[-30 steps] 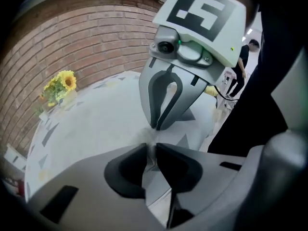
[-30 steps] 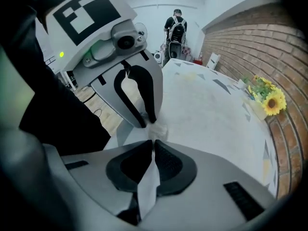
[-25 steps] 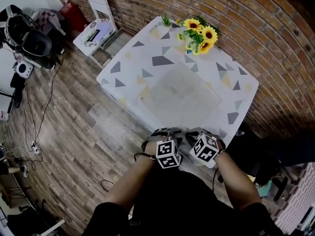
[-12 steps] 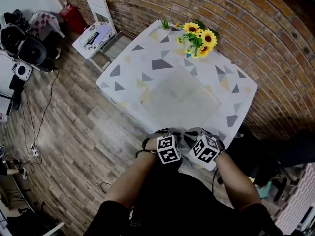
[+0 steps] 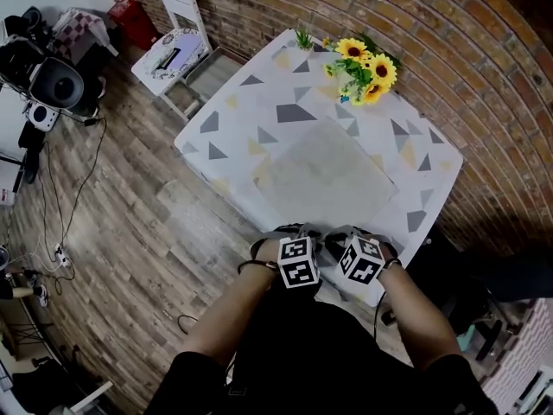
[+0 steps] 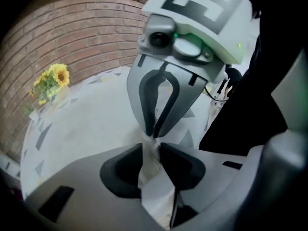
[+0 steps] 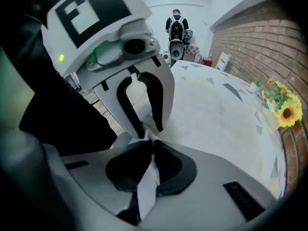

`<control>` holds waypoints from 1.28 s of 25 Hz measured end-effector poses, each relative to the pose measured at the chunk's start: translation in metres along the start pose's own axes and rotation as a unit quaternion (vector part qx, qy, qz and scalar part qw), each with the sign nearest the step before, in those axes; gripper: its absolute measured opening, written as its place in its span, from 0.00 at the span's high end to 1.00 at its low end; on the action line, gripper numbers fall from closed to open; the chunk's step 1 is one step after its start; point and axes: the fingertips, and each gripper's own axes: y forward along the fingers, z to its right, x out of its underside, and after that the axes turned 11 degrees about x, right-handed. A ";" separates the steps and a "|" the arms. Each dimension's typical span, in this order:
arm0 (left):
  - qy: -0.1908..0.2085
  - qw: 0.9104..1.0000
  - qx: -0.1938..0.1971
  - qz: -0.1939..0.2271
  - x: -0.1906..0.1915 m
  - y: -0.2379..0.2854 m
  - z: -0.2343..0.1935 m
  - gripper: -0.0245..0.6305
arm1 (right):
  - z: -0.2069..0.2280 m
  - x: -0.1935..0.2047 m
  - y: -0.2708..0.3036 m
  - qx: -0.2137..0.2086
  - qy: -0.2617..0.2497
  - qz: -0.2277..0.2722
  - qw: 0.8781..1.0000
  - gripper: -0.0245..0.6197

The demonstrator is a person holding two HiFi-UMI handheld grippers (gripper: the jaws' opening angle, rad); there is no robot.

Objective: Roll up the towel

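Right gripper (image 7: pixel 150 146) pinching the towel (image 7: pixel 146 184)
Its jaws are closed on a pale fold at the tabletop's (image 7: pixel 192 71) edge. The left gripper (image 7: pixel 147 128) faces it, jaws just eased wider, tips on the same fold. Sunflowers (image 7: pixel 281 110) stand at the far edge.

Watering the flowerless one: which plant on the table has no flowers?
The small green plant, just left of the sunflowers in the head view. It shows only green leaves, while the other has yellow blooms.

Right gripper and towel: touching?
Touching. The right gripper view shows the right gripper with its jaws closed on a fold of the towel.
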 end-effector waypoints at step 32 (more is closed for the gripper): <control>-0.114 0.986 0.108 0.052 0.005 0.003 0.010 0.90 | -0.004 0.008 -0.006 -0.049 0.059 -0.007 0.997 0.89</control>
